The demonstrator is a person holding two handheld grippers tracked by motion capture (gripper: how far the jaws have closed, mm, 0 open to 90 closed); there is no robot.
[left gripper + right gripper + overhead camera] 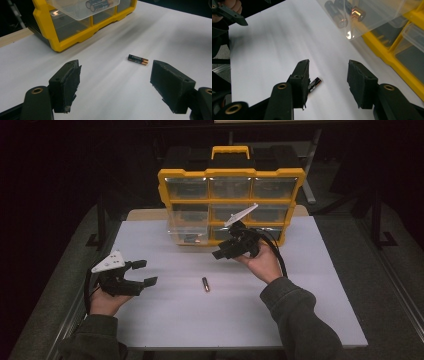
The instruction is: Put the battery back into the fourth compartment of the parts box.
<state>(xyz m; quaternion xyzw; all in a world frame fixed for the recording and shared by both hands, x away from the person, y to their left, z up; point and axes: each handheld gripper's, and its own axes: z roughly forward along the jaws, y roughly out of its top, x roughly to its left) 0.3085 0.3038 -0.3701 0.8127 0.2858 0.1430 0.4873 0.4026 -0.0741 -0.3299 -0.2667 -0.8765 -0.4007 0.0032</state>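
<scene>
Two batteries already lay in the clear plastic drawer (187, 227) pulled out of the yellow organiser (231, 202). One small black-and-copper battery (205, 284) remained mid-table, between the open, empty left gripper (145, 272) and right gripper (223, 249).

A: What lies at the centre of the high view?
B: A single battery (205, 284) lies on the white table (165, 320), just below the middle of the frame, touched by nothing.

A: Where are the grippers?
B: The left gripper (141, 272), at lower left, has its jaws parted and points right toward the battery. The right gripper (223, 251), right of centre, is held above the table in front of the yellow organizer (165, 185); its jaw gap cannot be made out.

A: And the organizer?
B: It stands at upper centre, with one clear drawer (187, 227) pulled out at its lower left.
</scene>
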